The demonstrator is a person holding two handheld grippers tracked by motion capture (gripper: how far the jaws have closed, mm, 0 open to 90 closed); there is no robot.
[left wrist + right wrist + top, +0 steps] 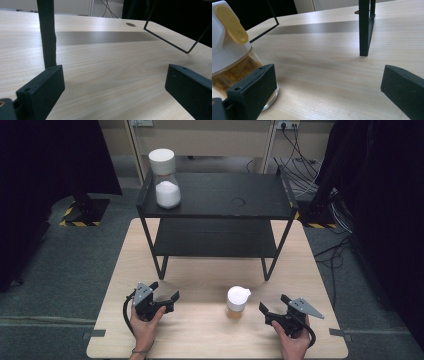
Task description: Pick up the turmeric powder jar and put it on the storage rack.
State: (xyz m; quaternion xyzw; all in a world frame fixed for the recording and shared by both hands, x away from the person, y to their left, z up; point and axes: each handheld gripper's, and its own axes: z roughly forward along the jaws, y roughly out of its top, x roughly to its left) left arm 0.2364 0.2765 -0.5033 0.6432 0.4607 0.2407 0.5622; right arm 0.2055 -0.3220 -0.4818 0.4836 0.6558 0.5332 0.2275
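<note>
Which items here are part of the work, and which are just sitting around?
In play:
small glass jar of brown powder with white pouring lid
right hand-held gripper, open beside it
left hand-held gripper, open

Idle:
tall glass jar of white grains
black two-tier metal shelf

No readable text, label, brand name or number anywhere. Small spice jar (237, 302) on the table: white cap and clear glass, both plain; in the right gripper view the jar (235, 62) shows a yellow flip tab and brown contents, no print. Tall jar (165, 178) on the shelf's top: white lid, white contents, no label visible. Black shelf (215, 195) unmarked. The one sign-like marking: yellow-and-black hazard stripes on the floor, beside the dark stand base at left (80, 222) and again at right (316, 225). Wall socket (287, 125) at top is too small to show any lettering.
</note>
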